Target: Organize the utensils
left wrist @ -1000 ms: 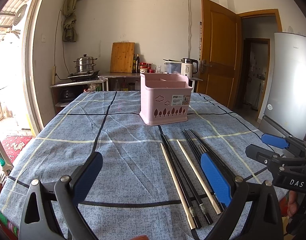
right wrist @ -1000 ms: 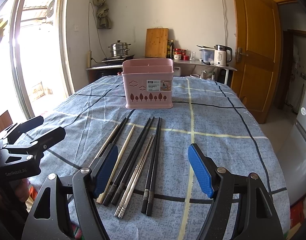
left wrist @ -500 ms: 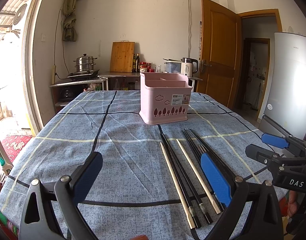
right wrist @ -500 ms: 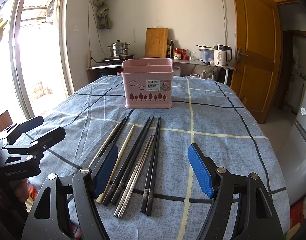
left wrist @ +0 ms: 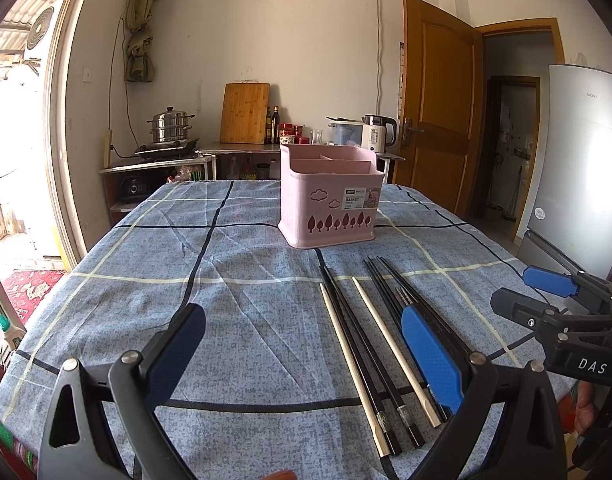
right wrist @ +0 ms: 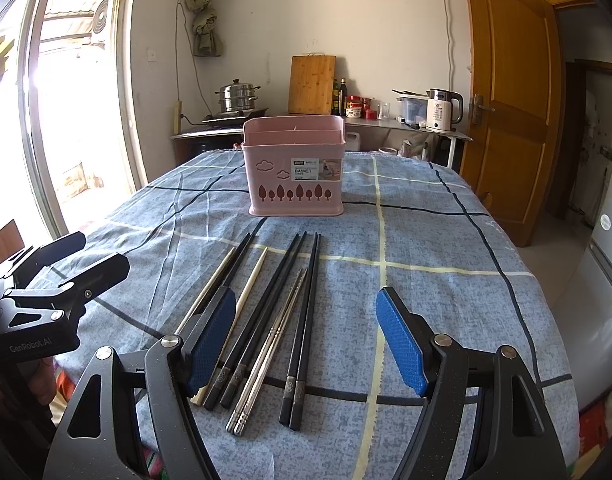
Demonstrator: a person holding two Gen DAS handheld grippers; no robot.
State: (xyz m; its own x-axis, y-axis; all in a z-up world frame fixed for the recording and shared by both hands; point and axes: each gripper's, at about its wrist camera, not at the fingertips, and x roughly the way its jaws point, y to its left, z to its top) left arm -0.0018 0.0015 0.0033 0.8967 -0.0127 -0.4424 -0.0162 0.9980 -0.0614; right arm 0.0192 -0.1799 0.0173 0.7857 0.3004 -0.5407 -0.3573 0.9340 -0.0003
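Chopsticks (right wrist: 262,312) near desk's front edge: light, stiff, thin, slippery; steel pair (right wrist: 272,344) slickest. Take one pair mid-shaft. Left gripper (left wrist: 302,354), right gripper (right wrist: 306,340): jaws released, empty. Pink basket (right wrist: 296,172) beyond.

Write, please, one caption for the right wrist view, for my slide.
Open right tongs hover over chopsticks before an empty-looking pink basket.
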